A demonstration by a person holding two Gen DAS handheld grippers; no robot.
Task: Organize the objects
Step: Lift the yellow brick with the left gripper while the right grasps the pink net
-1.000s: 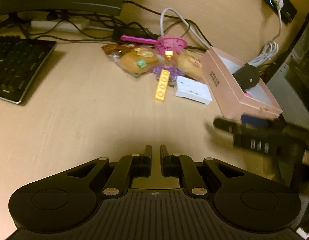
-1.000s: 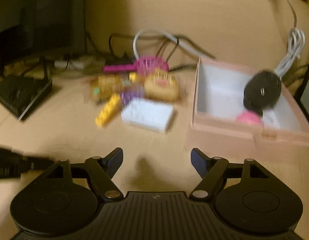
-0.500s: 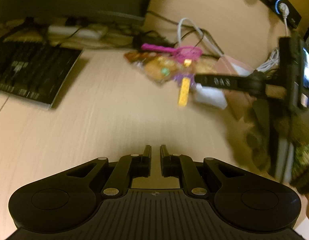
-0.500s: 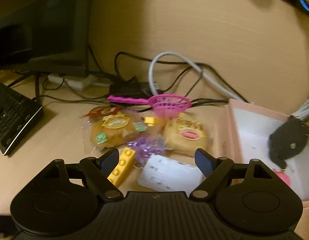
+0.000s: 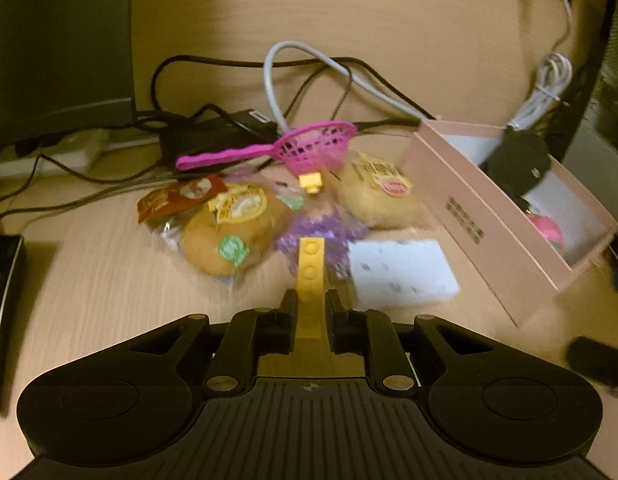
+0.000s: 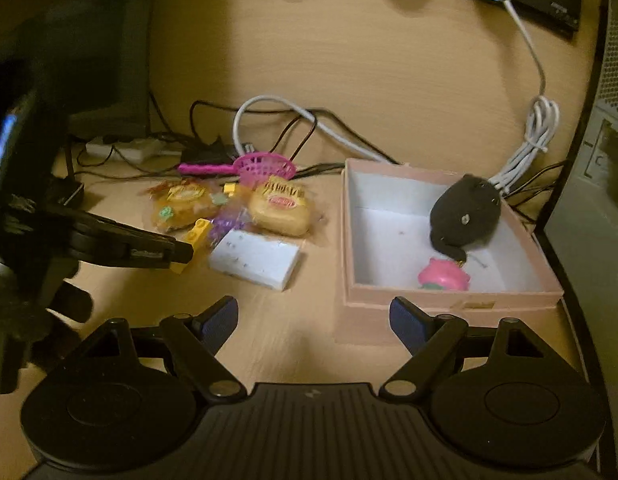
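Pink box: on the desk at right, already holding a black plush and a pink toy
Pile left to sort: two wrapped buns, white block, pink net scoop
Yellow brick: at the pile's near edge, clamped by left gripper, seemingly not yet lifted
Right gripper: spread wide, empty, before the box

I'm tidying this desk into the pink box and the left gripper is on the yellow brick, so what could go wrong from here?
1. The left gripper pinches only the near end of the yellow brick; it may pivot or slip when lifted.
2. The brick's far end lies against the purple wrapper; lifting may drag it.
3. The pink box already holds a black pouch, leaving less room.
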